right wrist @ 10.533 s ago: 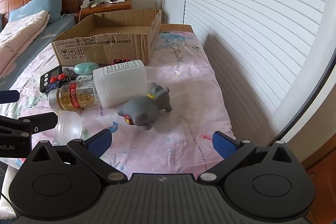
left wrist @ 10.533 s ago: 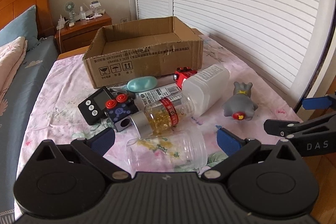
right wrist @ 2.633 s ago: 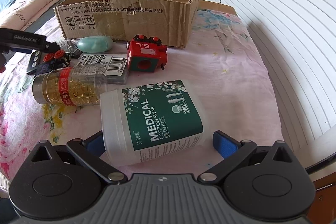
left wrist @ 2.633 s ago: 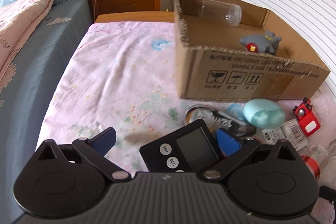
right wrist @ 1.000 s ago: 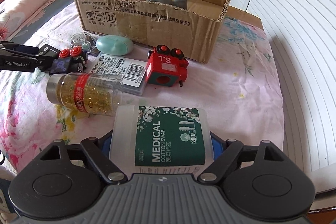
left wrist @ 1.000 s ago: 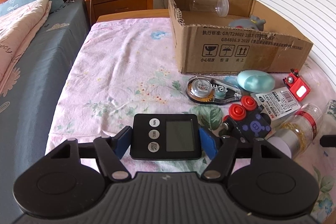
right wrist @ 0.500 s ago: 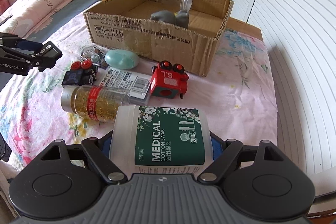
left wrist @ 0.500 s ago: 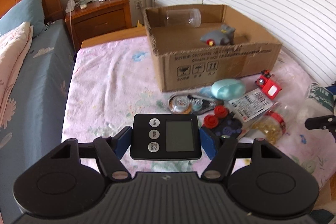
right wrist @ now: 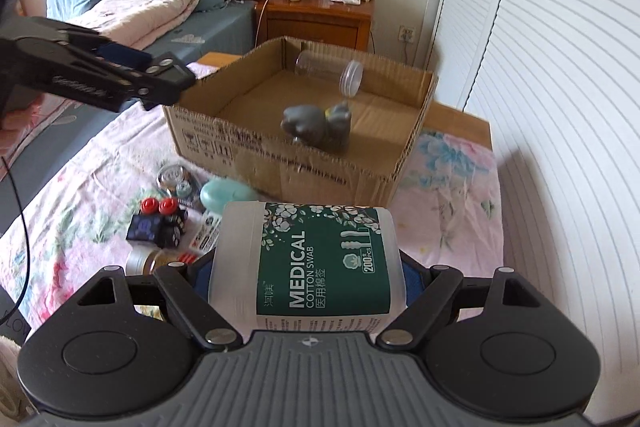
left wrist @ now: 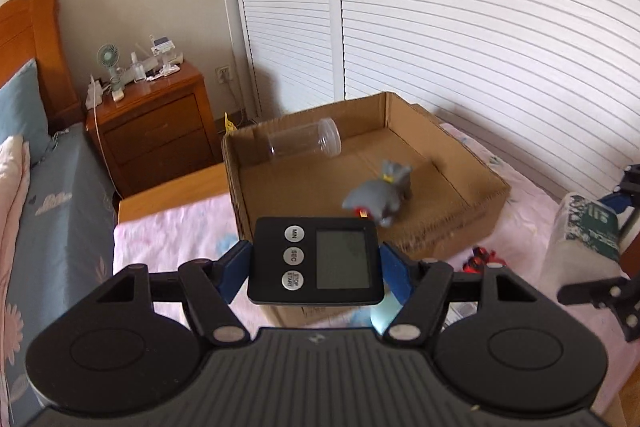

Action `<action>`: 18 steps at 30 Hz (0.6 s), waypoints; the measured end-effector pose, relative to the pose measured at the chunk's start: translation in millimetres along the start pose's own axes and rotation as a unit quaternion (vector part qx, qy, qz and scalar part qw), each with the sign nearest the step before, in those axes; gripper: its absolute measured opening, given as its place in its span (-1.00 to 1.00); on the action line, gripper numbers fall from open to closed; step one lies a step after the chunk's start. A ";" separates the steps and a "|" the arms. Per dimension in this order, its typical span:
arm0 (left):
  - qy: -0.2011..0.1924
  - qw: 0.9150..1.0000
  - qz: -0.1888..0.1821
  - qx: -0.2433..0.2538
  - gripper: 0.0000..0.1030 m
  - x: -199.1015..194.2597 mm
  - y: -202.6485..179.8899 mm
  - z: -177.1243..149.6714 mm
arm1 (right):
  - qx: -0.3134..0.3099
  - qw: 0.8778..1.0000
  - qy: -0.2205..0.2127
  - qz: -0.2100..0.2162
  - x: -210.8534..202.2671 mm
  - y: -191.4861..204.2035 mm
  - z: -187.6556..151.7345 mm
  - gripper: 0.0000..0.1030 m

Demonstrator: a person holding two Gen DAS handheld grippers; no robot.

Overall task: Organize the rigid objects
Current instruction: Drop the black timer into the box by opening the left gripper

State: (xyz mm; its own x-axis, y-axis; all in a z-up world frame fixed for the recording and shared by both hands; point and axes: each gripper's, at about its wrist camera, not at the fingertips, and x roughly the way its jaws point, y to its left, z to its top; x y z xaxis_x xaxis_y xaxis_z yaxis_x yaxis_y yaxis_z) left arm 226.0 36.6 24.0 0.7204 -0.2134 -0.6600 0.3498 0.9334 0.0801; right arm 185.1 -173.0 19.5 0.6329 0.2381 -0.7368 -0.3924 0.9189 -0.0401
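Left gripper (left wrist: 316, 265): your left tongs are clenched on the black timer (left wrist: 315, 261), its sides pinched between the blue pads, raised in front of the box's near wall.
Timer: screen up, three round buttons on its left side.
Box (right wrist: 304, 163): the open cardboard box sits on the flowered cloth (right wrist: 452, 187); inside lie a clear jar (right wrist: 328, 69) on its side by the far wall and a gray toy animal (right wrist: 316, 125) toward the near wall.
Loose things: in front of the box, on the cloth, you have a tape dispenser (right wrist: 174, 179), a teal oval case (right wrist: 228, 195), a dark cube with red knobs (right wrist: 158, 221) and a capsule bottle (right wrist: 160, 259), close together.
Right gripper (right wrist: 306, 273): your right tongs are grasping the cotton swab tub (right wrist: 308, 263), label up, held above the cloth short of the box.
Background: nightstand (left wrist: 154, 123) with a small fan (left wrist: 108, 57), beside the bed (right wrist: 132, 11).
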 end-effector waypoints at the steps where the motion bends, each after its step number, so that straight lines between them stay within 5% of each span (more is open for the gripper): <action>1: 0.000 1.000 0.003 0.000 0.34 7.4 0.8 5.1 | -0.001 1.000 -0.003 -0.001 0.1 -1.1 3.1 0.68; 5: -0.012 1.000 0.025 -0.005 0.40 35.2 6.4 16.4 | 0.002 1.000 -0.013 -0.004 0.3 -5.6 12.6 0.68; 7: -0.011 1.000 0.025 -0.007 0.87 41.5 7.9 16.6 | 0.000 1.000 -0.015 -0.006 0.2 -6.5 15.5 0.68; 8: -0.013 1.000 0.019 -0.006 0.91 41.4 8.4 15.0 | -0.001 1.000 -0.016 -0.008 0.3 -6.4 16.4 0.68; 18: -0.010 1.000 -0.004 -0.025 0.96 13.8 5.4 -24.5 | 0.004 1.000 -0.009 -0.003 9.7 -9.2 28.3 0.68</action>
State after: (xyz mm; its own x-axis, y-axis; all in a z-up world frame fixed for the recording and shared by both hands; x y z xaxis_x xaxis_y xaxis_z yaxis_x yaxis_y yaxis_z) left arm 223.2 45.8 -2.9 0.7294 -0.2261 -0.6456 0.3255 0.9448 0.0369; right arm 213.7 -170.2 31.8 0.6475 0.2373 -0.7241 -0.3823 0.9232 -0.0392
